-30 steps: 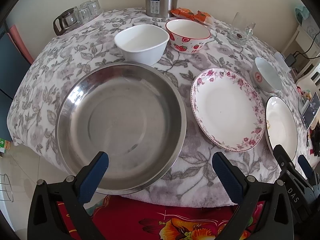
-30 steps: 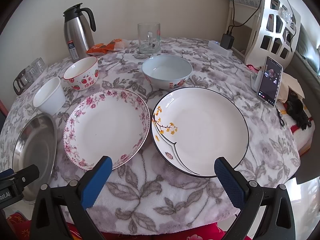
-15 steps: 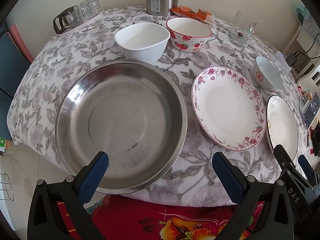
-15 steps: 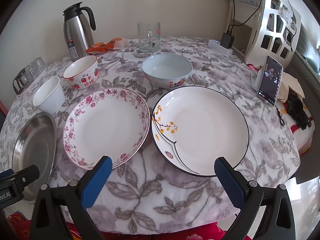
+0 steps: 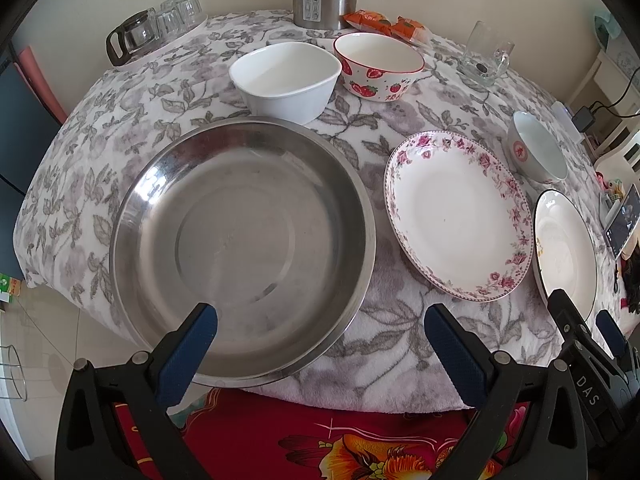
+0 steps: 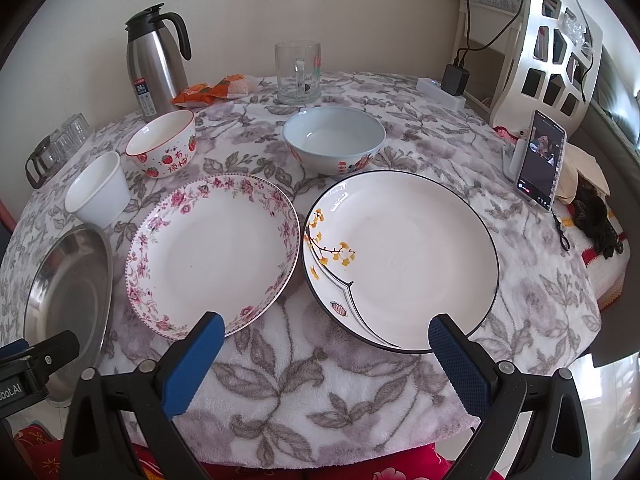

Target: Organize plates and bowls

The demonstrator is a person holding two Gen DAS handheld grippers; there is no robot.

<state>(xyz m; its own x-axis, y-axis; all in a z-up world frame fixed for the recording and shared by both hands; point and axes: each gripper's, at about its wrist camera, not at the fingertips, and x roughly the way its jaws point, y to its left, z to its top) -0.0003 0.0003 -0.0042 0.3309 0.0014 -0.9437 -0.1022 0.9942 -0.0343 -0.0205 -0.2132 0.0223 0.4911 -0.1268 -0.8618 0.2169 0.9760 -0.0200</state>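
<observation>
A large steel basin [image 5: 244, 248] sits at the table's near left edge, also in the right wrist view [image 6: 68, 304]. Beside it lie a pink-flowered plate [image 5: 456, 216] [image 6: 212, 252] and a black-rimmed plate with yellow leaves [image 6: 404, 256] [image 5: 564, 248]. Behind stand a white square bowl [image 5: 286, 76] [image 6: 98, 188], a strawberry bowl [image 5: 378, 66] [image 6: 162, 142] and a pale blue bowl [image 6: 334, 138] [image 5: 538, 152]. My left gripper [image 5: 320, 340] is open and empty over the basin's near rim. My right gripper [image 6: 326, 346] is open and empty before the two plates.
A steel thermos [image 6: 156, 64], an orange snack packet [image 6: 212, 88] and a glass mug [image 6: 298, 72] stand at the back. Small glasses and a pot [image 5: 156, 28] sit at the back left. A phone on a stand [image 6: 540, 160] and a white rack [image 6: 548, 40] are at the right.
Both grippers have eased slightly forward and up; the dishes sit a little lower in view. Nothing on the table has moved.
</observation>
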